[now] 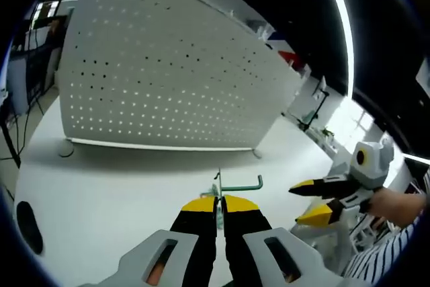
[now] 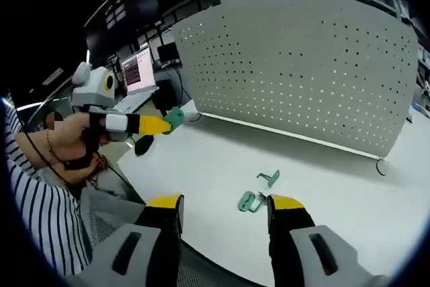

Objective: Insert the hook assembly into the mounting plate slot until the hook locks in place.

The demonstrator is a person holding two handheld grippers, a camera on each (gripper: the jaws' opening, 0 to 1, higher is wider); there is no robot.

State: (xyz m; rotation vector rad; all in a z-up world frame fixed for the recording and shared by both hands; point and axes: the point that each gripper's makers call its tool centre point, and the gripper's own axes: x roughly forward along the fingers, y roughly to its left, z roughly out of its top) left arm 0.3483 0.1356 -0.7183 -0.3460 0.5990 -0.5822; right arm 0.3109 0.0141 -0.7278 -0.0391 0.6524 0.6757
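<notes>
Closest in the left gripper view, the left gripper (image 1: pixel 219 208) is clamped narrow on a green hook (image 1: pixel 236 187), held in the air in front of the white pegboard (image 1: pixel 161 78), while the right gripper (image 2: pixel 225 208) is spread wide and empty over the white table (image 2: pixel 201 166), just short of two more green hooks (image 2: pixel 250 201) (image 2: pixel 270 178) left lying near the table's front edge. Probably the held hook is best kept level and lined up square with a pegboard slot before it's pushed in until it catches. Plenty of bare tabletop is left between the grippers and the board, though the loose hooks should be steered around.
</notes>
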